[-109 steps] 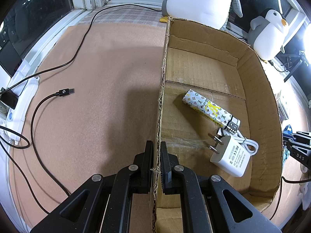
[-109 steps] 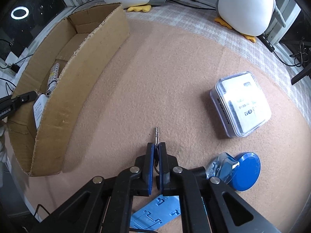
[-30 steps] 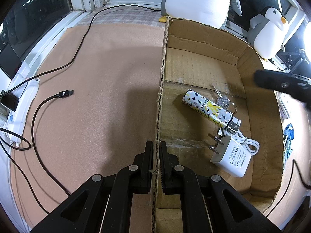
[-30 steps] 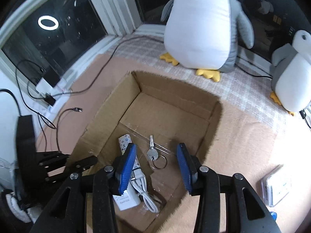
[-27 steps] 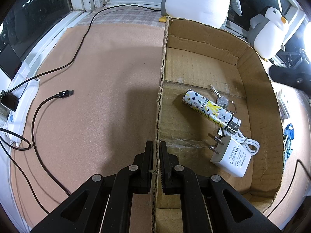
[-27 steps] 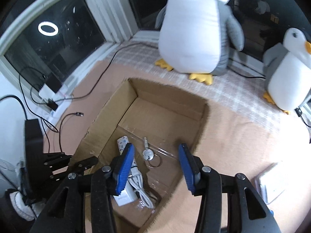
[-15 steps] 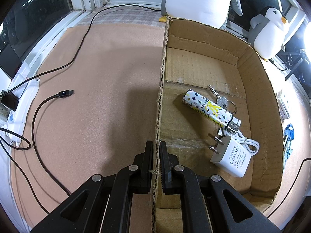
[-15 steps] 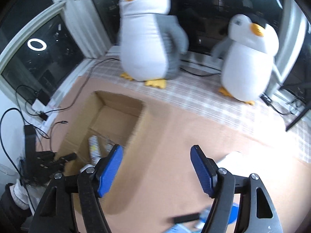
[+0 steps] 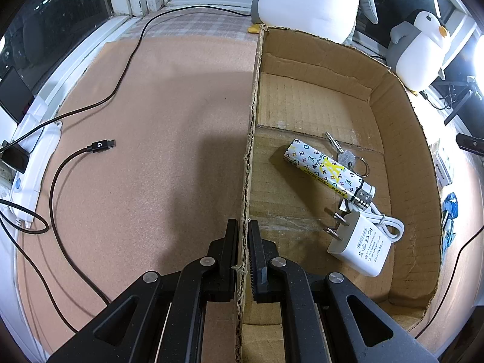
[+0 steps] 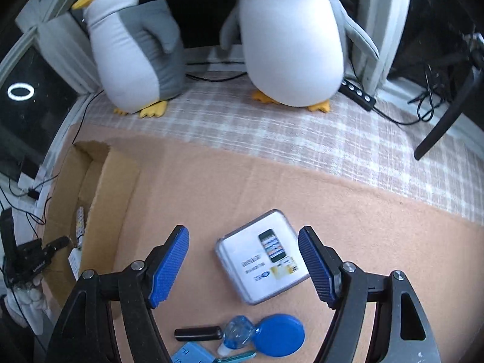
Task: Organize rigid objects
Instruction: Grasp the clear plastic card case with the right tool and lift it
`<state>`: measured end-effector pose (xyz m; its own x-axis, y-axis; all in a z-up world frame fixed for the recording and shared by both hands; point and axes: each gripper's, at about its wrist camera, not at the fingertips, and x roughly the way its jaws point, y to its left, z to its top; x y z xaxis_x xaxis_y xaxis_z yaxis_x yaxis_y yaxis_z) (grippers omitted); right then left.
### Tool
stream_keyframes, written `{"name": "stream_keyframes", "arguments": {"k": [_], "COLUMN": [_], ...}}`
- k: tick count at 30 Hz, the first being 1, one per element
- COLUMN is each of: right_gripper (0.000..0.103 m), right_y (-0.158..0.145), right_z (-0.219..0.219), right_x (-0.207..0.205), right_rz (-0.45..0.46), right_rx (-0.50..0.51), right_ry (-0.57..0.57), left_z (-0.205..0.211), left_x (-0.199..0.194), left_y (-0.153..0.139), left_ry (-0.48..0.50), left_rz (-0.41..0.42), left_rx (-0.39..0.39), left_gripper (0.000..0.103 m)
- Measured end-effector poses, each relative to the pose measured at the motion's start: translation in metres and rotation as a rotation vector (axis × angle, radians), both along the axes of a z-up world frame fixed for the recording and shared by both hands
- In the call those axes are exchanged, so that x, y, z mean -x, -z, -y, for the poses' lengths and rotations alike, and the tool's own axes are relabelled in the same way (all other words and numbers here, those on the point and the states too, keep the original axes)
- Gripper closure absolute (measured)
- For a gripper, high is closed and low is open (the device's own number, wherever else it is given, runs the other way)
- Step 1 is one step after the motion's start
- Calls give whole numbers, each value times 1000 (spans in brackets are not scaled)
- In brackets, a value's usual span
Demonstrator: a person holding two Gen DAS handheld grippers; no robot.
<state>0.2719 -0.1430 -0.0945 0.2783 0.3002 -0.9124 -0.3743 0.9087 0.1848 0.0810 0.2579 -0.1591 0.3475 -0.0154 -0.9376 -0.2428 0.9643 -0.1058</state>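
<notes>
The left gripper (image 9: pixel 243 248) points steeply down at the cardboard box (image 9: pixel 402 139), its jaws pinched tight on the box's near side wall, the torn edge caught between the two black fingers (image 9: pixel 231 242).

The right gripper (image 10: pixel 243 264) hangs tilted down over the tan mat to the right of the box, its blue pads (image 10: pixel 169 266) well apart and opening a touch wider. Nothing is pressed between them; the clear plastic case (image 10: pixel 261 255) lies flat on the mat below the gap.

Inside the box lie a patterned lighter (image 9: pixel 325 168), a key on a ring (image 9: pixel 348 157) touching its far side, and a white charger plug (image 9: pixel 361 249) with its coiled cable toward the near end.

On the mat, nearer than the case, sit a blue round disc (image 10: pixel 279 338), a small black stick (image 10: pixel 198 332) and what may be a clear blue dropper bottle; the blur leaves that unsure.

A second ago the right gripper was above the box, over the key, with narrower jaws; now it has swung away to the case. The left grip on the wall is unchanged.
</notes>
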Motion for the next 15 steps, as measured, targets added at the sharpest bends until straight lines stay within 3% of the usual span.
{"name": "stream_keyframes", "arguments": {"k": [7,15], "right_gripper": [32,32], "right_y": [23,34], "right_z": [15,0], "right_x": [-15,-10], "right_rz": [-44,-53], "right_rx": [-43,9], "right_ry": [25,-88], "left_z": [0,1], "left_x": [-1,-3], "left_y": [1,0], "left_ry": [0,-2], "left_rz": [-5,-9], "left_rx": [-2,-8], "left_gripper": [97,97]}}
